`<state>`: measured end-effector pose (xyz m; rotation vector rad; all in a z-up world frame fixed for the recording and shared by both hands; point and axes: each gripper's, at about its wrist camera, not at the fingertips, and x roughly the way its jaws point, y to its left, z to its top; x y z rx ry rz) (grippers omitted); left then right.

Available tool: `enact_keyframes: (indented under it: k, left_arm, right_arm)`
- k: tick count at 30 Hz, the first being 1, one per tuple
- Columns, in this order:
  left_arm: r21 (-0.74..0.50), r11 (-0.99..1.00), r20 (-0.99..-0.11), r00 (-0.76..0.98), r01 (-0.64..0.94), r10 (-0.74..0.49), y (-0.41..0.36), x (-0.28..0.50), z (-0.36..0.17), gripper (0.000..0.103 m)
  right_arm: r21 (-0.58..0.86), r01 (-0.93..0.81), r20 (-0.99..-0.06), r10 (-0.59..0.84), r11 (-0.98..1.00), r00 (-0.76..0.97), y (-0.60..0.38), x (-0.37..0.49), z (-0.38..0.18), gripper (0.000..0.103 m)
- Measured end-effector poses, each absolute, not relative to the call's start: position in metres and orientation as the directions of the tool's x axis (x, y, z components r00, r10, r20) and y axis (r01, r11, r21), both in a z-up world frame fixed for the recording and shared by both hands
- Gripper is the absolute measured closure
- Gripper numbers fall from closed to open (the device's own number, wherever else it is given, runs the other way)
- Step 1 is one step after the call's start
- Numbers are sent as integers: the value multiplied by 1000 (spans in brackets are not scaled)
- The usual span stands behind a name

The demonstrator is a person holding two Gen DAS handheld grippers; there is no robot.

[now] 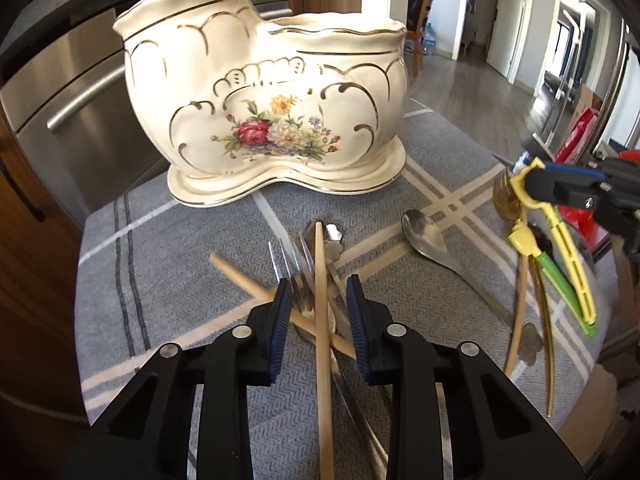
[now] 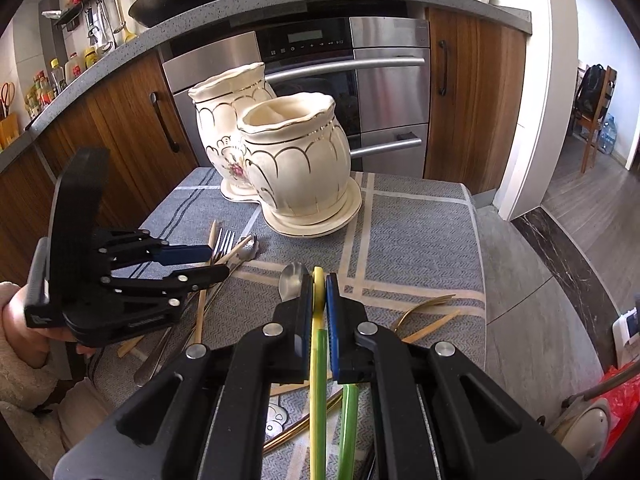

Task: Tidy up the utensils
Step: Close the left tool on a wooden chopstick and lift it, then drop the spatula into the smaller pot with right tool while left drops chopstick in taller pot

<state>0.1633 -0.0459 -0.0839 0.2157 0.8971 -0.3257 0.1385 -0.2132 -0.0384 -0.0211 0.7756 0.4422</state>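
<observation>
Holding the left gripper (image 1: pixel 318 288) low over the crossed pile on the grey plaid tablecloth (image 1: pixel 160 280), jaws apart and straddling the steel fork (image 1: pixel 296 276) and the upright wooden chopstick (image 1: pixel 320 264), pads not yet pressing on either; probably lined up this way to take both at one pinch. Keeping the right gripper (image 2: pixel 319 280) clamped tight on a yellow-and-green plastic utensil (image 1: pixel 568 264), gripped near its top so that the rest hangs free above the cloth, clear for carrying. Leaving the cream floral ceramic holder (image 1: pixel 260 92) standing upright at the far end of the cloth, well apart from both grippers, with nothing to be seen in its near opening, so seemingly no sorting done yet. Counting now: two openings in the holder; two wooden chopsticks, the second chopstick (image 1: pixel 240 276) lying slantwise beneath the first; one steel fork; two steel spoons, namely a lone spoon (image 1: pixel 426 232) to the right and a second spoon (image 1: pixel 332 236) half buried under the pile; at least two gold utensils (image 1: pixel 540 320) under the right gripper, exact number impossible to tell.
</observation>
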Motion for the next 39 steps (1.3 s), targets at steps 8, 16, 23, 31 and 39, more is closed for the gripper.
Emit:
enact_keyframes:
  k: [8, 16, 23, 31, 39]
  left_arm:
    - [90, 919, -783, 597, 383, -173, -58, 160, -85, 96]
    - [20, 921, -708, 656, 389, -261, -49, 136, -41, 96]
    - [-23, 922, -602, 731, 386, -321, -30, 116, 11, 96]
    - [-78, 927, -450, 817, 367, -361, 1, 143, 75, 96]
    - [-133, 933, -278, 891, 334, -359, 14, 200, 125, 96]
  right_arm:
    - [159, -383, -664, 386, 910, 641, -221, 135, -34, 97]
    - [179, -375, -627, 399, 910, 669, -226, 130, -21, 97]
    - [179, -392, -558, 422, 902, 715, -224, 126, 7, 97]
    - [167, -404, -462, 433, 900, 774, -206, 154, 51, 97]
    - [174, -353, -354, 393, 919, 849, -194, 205, 85, 97]
